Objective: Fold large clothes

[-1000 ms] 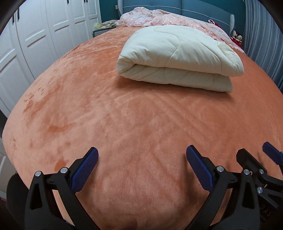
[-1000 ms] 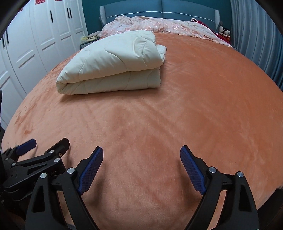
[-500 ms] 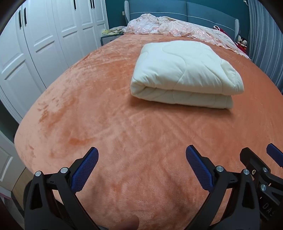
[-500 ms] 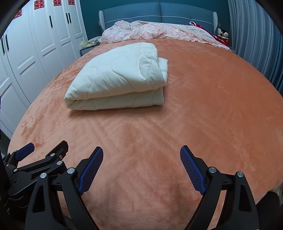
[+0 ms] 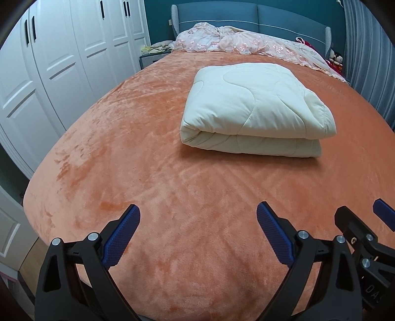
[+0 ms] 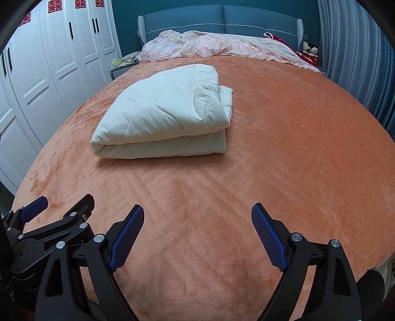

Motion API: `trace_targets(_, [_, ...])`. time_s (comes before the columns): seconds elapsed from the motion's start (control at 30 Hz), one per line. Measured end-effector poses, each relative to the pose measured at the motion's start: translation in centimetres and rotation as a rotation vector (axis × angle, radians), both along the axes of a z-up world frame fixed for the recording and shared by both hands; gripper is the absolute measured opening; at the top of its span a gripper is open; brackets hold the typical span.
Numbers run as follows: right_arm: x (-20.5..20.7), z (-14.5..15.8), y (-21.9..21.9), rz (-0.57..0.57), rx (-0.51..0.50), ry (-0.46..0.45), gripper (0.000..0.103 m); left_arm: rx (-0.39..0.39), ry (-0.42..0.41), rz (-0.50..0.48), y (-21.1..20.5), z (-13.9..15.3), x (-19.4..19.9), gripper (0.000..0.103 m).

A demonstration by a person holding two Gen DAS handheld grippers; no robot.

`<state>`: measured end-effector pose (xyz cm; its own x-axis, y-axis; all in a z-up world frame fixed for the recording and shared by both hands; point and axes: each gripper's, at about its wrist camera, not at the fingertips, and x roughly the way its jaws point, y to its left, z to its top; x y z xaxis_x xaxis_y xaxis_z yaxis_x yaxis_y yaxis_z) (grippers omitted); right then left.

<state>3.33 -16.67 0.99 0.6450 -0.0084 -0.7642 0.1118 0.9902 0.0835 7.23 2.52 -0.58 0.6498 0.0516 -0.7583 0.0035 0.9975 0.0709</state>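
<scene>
Two grippers, left gripper [image 5: 198, 229] and right gripper [image 6: 197, 228], hover with jaws wide, empty, facing a cream quilt [image 5: 254, 111] folded thick.

Home bedroom: orange-covered bed [image 5: 153, 153], blue headboard [image 6: 222, 17], white wardrobe doors [image 5: 61, 61], curtain [image 6: 350, 49].

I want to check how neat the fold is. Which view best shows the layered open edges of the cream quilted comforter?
The right wrist view: the cream quilted comforter shows its stacked layers stepping at the right end, uncovered. The left wrist view shows mainly its top and front fold; that end is foreshortened.
</scene>
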Motion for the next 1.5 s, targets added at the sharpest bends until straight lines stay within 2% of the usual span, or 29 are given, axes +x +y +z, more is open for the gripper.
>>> trace_targets(1.07, [0.0,0.5,0.5,0.002,0.007,-0.003,0.086,0.004,-0.012,0.018,0.7,0.6,-0.3,0.092])
trace_targets(1.5, [0.0,0.9,1.1,0.006,-0.001,-0.003,0.086,-0.002,-0.007,0.014,0.5,0.8,-0.3,0.083])
